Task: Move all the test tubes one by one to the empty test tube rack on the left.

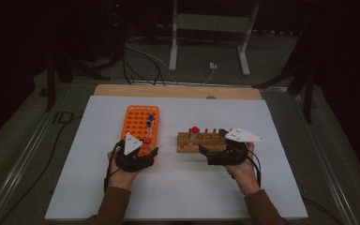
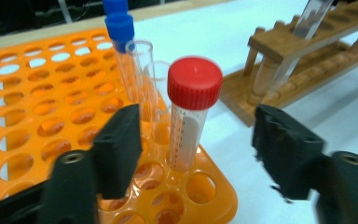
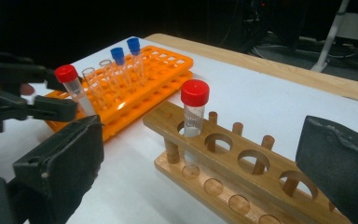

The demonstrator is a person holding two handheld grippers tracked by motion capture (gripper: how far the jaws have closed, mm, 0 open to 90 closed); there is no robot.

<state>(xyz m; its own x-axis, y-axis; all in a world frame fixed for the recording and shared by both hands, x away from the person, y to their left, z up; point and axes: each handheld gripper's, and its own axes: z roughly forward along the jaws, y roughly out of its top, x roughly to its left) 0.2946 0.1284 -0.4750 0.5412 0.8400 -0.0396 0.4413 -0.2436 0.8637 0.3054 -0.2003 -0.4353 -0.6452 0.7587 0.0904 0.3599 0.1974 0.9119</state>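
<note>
Red-capped tube (image 2: pixel 191 116) stands upright in the orange rack's (image 2: pixel 37 93) near corner.

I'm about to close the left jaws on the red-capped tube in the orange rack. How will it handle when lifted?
The red-capped clear plastic tube looks empty, so probably light. Its smooth round wall may slip unless gripped squarely. It already leans in the orange plastic rack, so it could tip against the neighbouring open clear tubes if nudged.
</note>
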